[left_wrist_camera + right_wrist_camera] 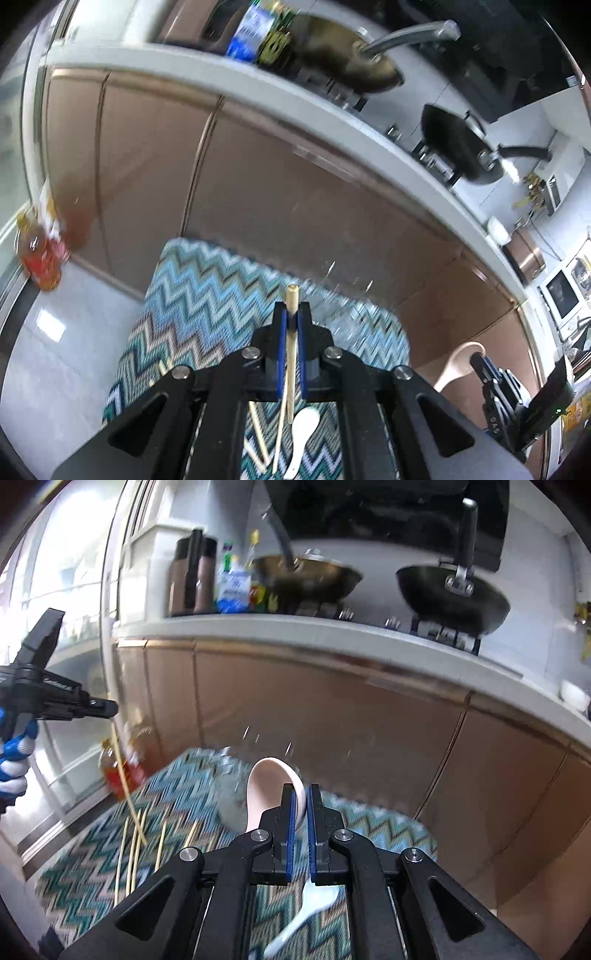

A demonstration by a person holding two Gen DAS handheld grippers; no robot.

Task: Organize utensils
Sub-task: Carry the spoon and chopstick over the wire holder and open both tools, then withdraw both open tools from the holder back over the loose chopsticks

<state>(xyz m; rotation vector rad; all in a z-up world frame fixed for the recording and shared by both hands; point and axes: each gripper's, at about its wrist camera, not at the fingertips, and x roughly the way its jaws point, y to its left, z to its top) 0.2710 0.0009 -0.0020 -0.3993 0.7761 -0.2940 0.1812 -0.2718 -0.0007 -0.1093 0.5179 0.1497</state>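
Left gripper (291, 314) clamped on one chopstick (291, 332), right gripper (300, 801) clamped on one pink spoon (266, 786), one white spoon (314, 901) and roughly five loose chopsticks (133, 845) on one zigzag mat (92, 860).

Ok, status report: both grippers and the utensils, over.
Left gripper shut on wooden chopstick. Right gripper shut on pale pink ceramic spoon. White spoon, loose chopsticks on zigzag mat. Nothing blocking.

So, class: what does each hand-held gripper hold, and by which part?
Left hand-held gripper: wooden chopstick, near its top end. Right hand-held gripper: pale ceramic spoon, by its bowl rim.
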